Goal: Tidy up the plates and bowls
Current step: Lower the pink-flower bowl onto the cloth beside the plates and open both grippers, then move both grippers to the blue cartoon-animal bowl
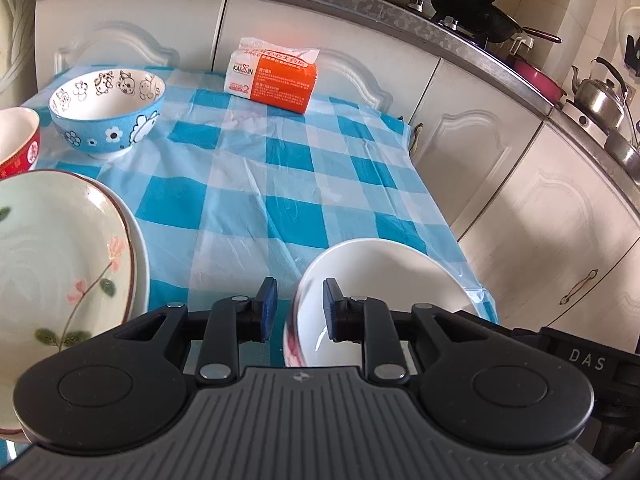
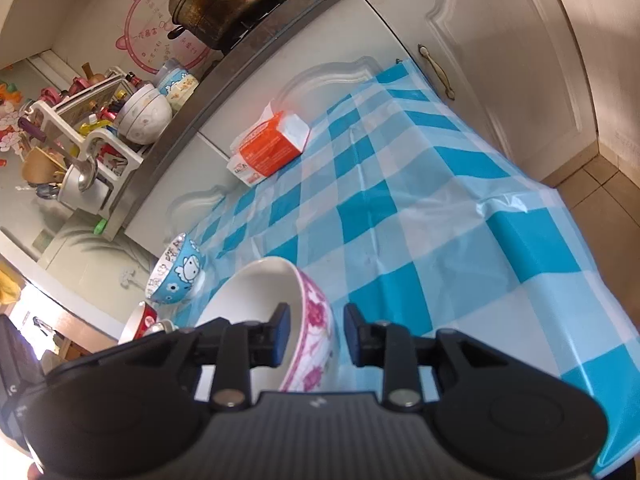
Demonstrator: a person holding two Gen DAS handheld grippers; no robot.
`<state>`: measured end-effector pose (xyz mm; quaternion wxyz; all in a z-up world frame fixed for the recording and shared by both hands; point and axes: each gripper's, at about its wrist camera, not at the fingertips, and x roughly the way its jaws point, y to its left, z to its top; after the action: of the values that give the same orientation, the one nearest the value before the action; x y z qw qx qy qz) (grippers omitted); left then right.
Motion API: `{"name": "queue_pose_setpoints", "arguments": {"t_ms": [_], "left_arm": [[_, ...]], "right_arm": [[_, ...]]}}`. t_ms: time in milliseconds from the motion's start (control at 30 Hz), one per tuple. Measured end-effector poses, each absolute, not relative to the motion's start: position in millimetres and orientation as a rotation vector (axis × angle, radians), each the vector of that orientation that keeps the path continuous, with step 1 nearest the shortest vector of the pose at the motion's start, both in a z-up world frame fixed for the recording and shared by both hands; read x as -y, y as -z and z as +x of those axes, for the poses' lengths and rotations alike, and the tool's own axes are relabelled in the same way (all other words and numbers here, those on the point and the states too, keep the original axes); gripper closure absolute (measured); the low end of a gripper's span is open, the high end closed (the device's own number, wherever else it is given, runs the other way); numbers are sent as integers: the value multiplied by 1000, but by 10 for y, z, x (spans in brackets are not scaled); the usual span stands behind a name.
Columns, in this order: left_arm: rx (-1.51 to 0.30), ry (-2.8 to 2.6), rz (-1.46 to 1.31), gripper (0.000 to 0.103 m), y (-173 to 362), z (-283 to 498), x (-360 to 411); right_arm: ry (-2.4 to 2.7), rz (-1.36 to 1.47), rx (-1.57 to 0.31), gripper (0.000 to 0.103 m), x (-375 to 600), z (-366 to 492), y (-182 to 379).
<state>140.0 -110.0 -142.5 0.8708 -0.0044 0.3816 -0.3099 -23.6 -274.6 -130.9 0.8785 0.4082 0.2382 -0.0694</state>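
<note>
From the left wrist view, the left gripper (image 1: 297,309) is straddling the rim of a white bowl with pink flowers (image 1: 384,280), its pads apart and not visibly pressing the wall. The bowl is sitting near the table's right edge. At the left, floral plates (image 1: 60,248) are lying stacked, so the plates look sorted already, while a red bowl (image 1: 16,140) and a blue cartoon bowl (image 1: 108,112) are standing separately, not nested. A tissue pack (image 1: 276,80) is lying at the far side of the checked tablecloth (image 1: 280,184), out of the way.

From the right wrist view, the right gripper (image 2: 316,330) is likewise bracketing the pink-flowered bowl's (image 2: 312,320) rim with a gap showing, so neither side seems clamped. The blue bowl (image 2: 176,272) and red bowl (image 2: 140,320) are waiting just beyond; nesting the bowls appears to remain.
</note>
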Motion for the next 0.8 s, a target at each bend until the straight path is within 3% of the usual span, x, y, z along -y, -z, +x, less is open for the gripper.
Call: {"name": "queue_pose_setpoints", "arguments": {"t_ms": [233, 500, 633, 800], "left_arm": [[-752, 648, 23, 67, 1414, 1308, 989], [-686, 654, 36, 45, 1287, 1183, 802], [-673, 665, 31, 40, 1237, 1125, 690], [-649, 671, 29, 28, 1178, 1058, 549]], "right_arm": [[177, 784, -465, 46, 2694, -293, 1212], [198, 644, -421, 21, 2501, -329, 982], [188, 607, -418, 12, 2396, -324, 897], [165, 555, -415, 9, 2261, -310, 799]]}}
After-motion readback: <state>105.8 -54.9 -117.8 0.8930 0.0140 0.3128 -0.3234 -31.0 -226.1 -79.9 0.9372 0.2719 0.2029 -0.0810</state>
